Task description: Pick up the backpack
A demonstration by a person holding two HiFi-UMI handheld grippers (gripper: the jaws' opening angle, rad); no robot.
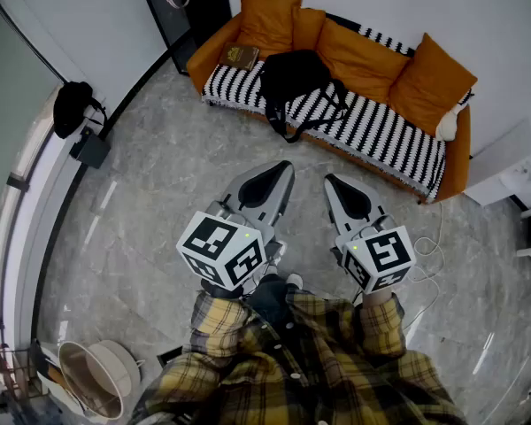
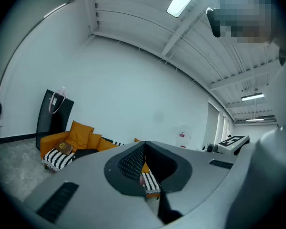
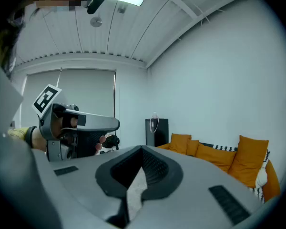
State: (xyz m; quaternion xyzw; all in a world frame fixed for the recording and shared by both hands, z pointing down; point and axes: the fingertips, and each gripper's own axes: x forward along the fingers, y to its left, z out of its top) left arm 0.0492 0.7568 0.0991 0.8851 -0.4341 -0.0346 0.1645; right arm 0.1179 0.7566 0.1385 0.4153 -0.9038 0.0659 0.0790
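A black backpack (image 1: 294, 80) lies on the striped seat of an orange sofa (image 1: 429, 91), its straps hanging over the front edge. Both grippers are held side by side in front of the person, well short of the sofa and pointing toward it. My left gripper (image 1: 286, 168) is shut with nothing in it, and so is my right gripper (image 1: 329, 181). In the left gripper view a dark bit of the backpack (image 2: 86, 152) shows on the sofa (image 2: 81, 133) just above the closed jaws. The right gripper view shows the sofa (image 3: 221, 157) at the right, backpack hidden.
A brown book (image 1: 240, 57) lies on the sofa's left end. A black cabinet (image 1: 184, 5) stands behind it. White furniture (image 1: 518, 166) is at the right, with a cable (image 1: 432, 246) on the marble floor. A round basket (image 1: 97, 379) sits at the lower left.
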